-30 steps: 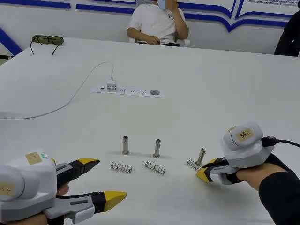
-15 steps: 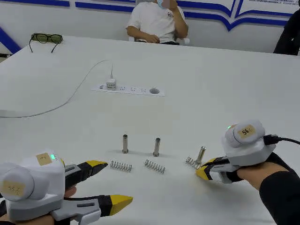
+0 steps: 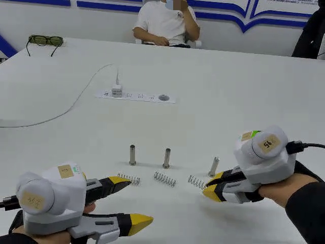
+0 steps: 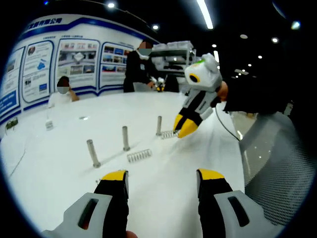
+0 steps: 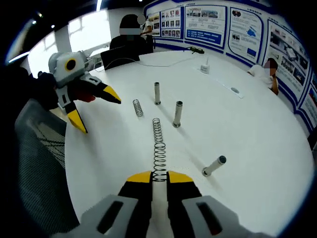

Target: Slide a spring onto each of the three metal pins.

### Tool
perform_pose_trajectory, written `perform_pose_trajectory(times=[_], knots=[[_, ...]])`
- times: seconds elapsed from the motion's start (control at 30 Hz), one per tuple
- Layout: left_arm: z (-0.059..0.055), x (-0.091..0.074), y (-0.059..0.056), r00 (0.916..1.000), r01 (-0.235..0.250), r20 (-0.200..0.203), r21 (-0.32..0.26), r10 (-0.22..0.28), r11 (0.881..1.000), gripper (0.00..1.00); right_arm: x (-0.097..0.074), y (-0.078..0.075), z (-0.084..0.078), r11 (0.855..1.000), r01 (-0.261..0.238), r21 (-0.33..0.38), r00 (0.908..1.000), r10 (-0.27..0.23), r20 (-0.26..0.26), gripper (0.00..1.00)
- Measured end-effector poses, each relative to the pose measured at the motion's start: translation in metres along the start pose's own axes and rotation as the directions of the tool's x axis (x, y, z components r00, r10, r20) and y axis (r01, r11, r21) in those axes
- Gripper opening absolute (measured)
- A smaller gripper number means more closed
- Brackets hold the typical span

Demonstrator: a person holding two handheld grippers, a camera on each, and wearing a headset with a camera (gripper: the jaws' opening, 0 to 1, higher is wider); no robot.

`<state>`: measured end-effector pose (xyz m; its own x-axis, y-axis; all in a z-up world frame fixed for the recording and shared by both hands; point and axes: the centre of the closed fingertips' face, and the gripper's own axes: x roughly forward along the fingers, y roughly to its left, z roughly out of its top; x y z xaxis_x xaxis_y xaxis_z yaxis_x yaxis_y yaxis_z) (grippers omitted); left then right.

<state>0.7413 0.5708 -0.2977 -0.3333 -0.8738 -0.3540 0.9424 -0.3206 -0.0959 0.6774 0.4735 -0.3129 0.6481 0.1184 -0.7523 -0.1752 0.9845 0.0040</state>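
Right gripper (image 5: pixel 159 177) is seen clamped on end of held spring (image 5: pixel 159 158). Held spring is pointed out past yellow tips, low over white table (image 3: pixel 244 101), just beside nearest pin (image 3: pixel 214 166). All three pins are seen bare. Middle pin (image 3: pixel 166 158) and far pin (image 3: pixel 132 154) are stood upright. Middle spring (image 3: pixel 164 179) and last spring (image 3: pixel 133 179) are laid flat in front of them. Left gripper (image 3: pixel 129 202) is held with jaws wide apart, nothing between them. Its upper tip is seen just beside last spring.
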Motion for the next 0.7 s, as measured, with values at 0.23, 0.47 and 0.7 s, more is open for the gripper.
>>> perform_pose_trajectory(times=[0.23,0.47,0.7], knots=[[0.001,0.005,-0.006,0.9994,0.034,-0.008,0.018,-0.033,0.999,0.51,0.003,0.028,0.014,0.993,-0.085,-0.082,0.9964,0.085,-0.005,0.12],[0.005,0.009,-0.014,0.998,0.063,0.0,0.041,-0.063,0.997,0.46,0.004,0.051,0.023,0.975,-0.152,-0.161,0.9883,0.152,-0.012,0.12],[0.007,0.012,-0.025,0.9952,0.098,-0.002,0.08,-0.098,0.992,0.41,0.006,0.067,0.024,0.953,-0.213,-0.216,0.9767,0.214,-0.019,0.12]])
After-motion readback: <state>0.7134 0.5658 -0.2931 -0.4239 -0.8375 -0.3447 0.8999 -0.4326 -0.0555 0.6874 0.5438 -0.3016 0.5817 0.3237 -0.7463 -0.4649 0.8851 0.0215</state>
